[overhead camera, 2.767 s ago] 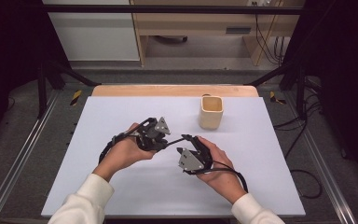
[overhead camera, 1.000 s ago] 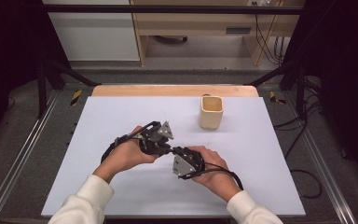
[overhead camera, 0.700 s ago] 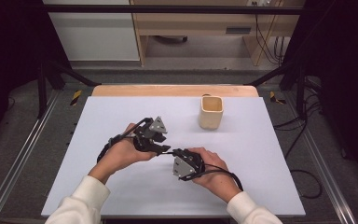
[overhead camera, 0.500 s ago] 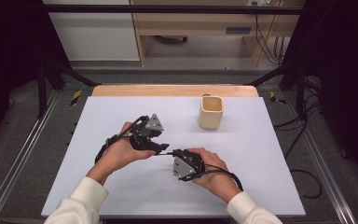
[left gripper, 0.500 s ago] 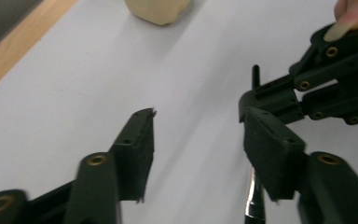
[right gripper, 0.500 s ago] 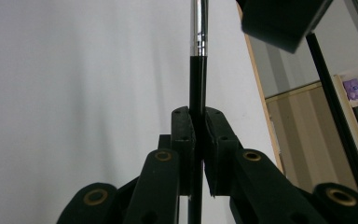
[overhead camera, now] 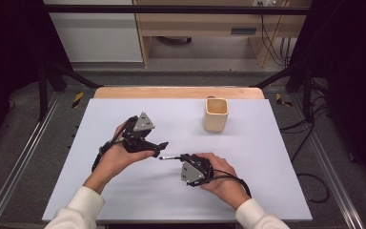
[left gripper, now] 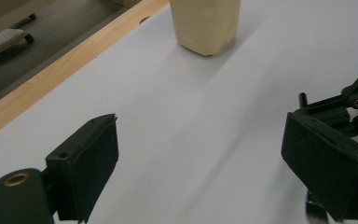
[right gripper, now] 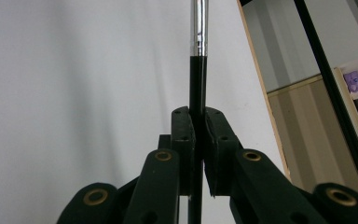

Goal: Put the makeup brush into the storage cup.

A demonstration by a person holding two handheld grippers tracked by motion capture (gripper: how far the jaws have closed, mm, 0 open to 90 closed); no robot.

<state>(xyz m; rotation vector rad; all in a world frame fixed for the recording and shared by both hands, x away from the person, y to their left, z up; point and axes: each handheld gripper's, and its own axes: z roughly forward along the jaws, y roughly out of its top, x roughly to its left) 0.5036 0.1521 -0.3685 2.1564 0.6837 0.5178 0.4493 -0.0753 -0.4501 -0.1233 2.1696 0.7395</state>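
1. Seen from the high view: a white table top (overhead camera: 276, 157) with a wooden strip (overhead camera: 171, 92) along its far edge, metal rails running down both sides.
2. Standing upright toward the far right of the white surface: a beige square cup (overhead camera: 216, 114), open mouth up, well apart from both hands.
3. Held in the left hand (overhead camera: 116, 157), left of centre: the left gripper (overhead camera: 159, 148), grey three-cornered plate on top, jaws aimed to the right.
4. Released, going by the left gripper view: two black pads spread wide with bare white table between them, nothing clasped; beige cup (left gripper: 206, 23) far ahead, wooden strip (left gripper: 51, 70) running along the upper left.
5. Held in the right hand (overhead camera: 219, 179), nearer and right of centre: the right gripper (overhead camera: 183, 157), jaws aimed left toward the other gripper.
6. Clenched, going by the right gripper view: both black pads pressed onto a thin rod (right gripper: 197, 65), black along the gripped part, shiny metal farther out.
7. In the high view, the rod (overhead camera: 169, 157) jutting left from the right gripper, its silvery tip just beside the left gripper's nearer jaw; touching or apart, cannot tell.
8. At the lower right edge of the left gripper view: a small shiny bit (left gripper: 315, 212) just under the right-hand pad, likely the rod's tip.
9. White sleeves at the near edge, black cables trailing from each gripper.
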